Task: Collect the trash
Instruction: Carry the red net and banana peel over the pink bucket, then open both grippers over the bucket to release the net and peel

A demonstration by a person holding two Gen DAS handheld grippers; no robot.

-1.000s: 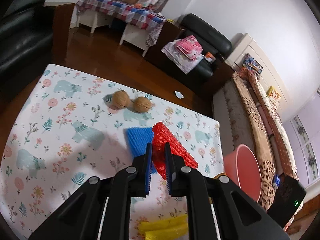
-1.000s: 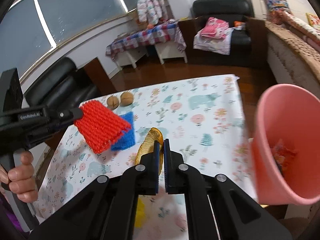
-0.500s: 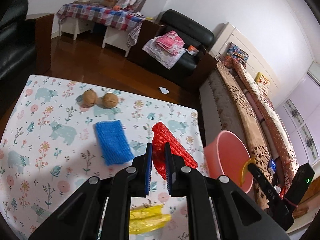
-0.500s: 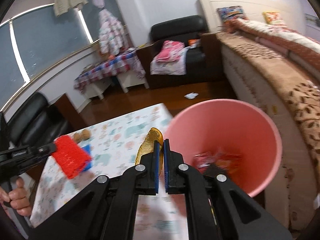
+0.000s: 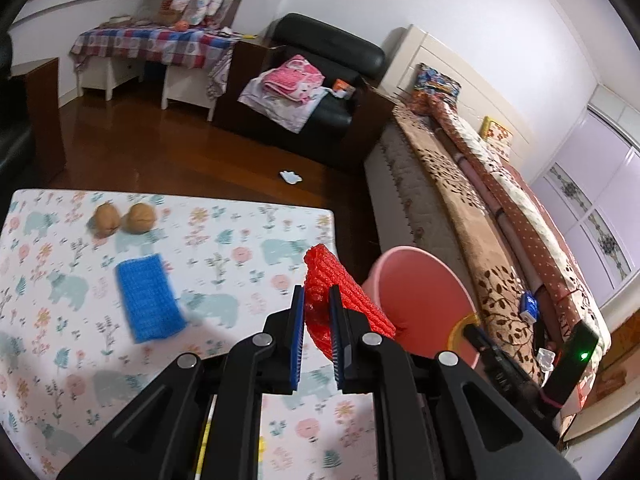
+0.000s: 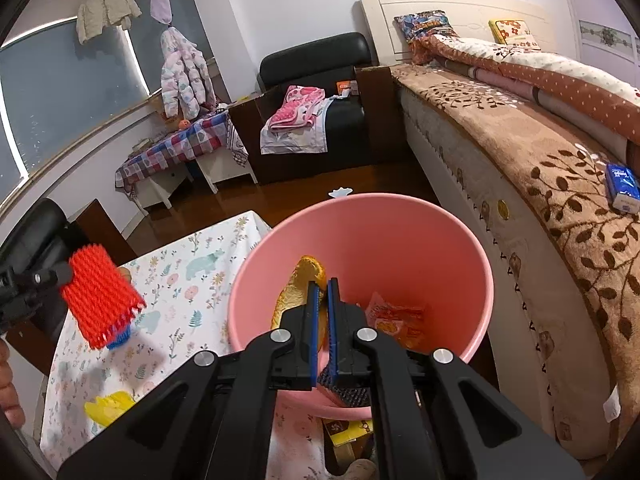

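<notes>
My left gripper [image 5: 317, 294] is shut on a red foam net sleeve [image 5: 340, 294] and holds it above the table's right edge, close to the pink bin [image 5: 424, 308]. In the right wrist view the same red sleeve [image 6: 100, 294] hangs at the left. My right gripper [image 6: 323, 285] is shut on a piece of orange peel [image 6: 298, 290] and holds it over the open mouth of the pink bin [image 6: 452, 236]. Orange wrappers [image 6: 396, 320] lie in the bin's bottom. A blue foam sleeve [image 5: 149, 298] and two walnuts [image 5: 124, 218] lie on the floral tablecloth [image 5: 240, 240].
A yellow wrapper [image 6: 107, 406] lies near the table's front edge. A bed [image 6: 540, 168] runs along the right beside the bin. A black armchair with pink clothes [image 5: 316, 92] and a checked side table [image 5: 152, 44] stand across the wooden floor. A scrap of white paper [image 5: 290, 177] lies on the floor.
Both grippers have swung right toward the pink bin. The peel went from above the table to over the bin's mouth. The red sleeve moved from above the blue sleeve to the table's right edge.
</notes>
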